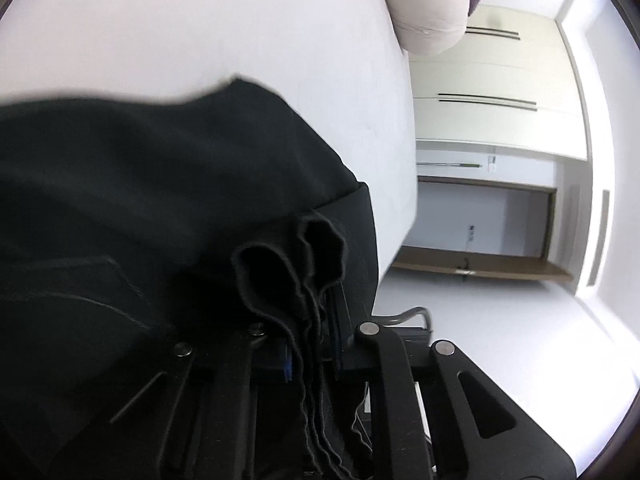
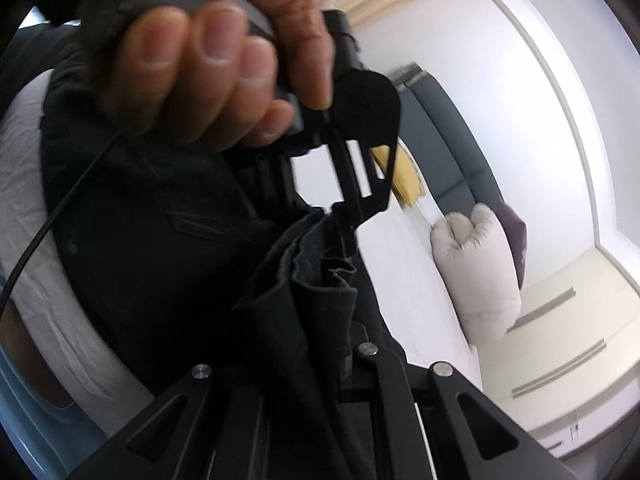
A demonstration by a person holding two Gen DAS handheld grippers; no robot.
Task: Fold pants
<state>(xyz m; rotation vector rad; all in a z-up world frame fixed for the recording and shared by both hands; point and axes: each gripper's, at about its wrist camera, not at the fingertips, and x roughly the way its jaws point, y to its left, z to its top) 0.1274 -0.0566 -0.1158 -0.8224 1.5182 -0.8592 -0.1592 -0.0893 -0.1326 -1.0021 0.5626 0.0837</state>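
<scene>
Left wrist view, hidden parts: the black pants [image 1: 160, 200] fill the left half and cover the fingers of the left claw [image 1: 316, 320], so the tips cannot be seen.
Left wrist view, claw: pressed together on several bunched layers of the pants edge.
Left wrist view, pants: they hang above the white bed [image 1: 240, 32]; a pocket seam shows faintly at the lower left, blurred.
Left wrist view, surroundings: a pale pillow [image 1: 428, 4] is cut off at the top, a wardrobe [image 1: 496, 80] stands at the right.
Right wrist view, hidden parts: a blurred hand [image 2: 224, 68] on the other tool blocks the top of the picture.
Right wrist view, claw: the right claw [image 2: 320, 300] is clamped on folded pants cloth, fingers buried in it.
Right wrist view, surroundings: the left claw pinches the same cloth just ahead; a cable [image 2: 52, 208] crosses the left side; a dark headboard [image 2: 452, 136], a yellow thing [image 2: 404, 180] and the pillow lie behind.
</scene>
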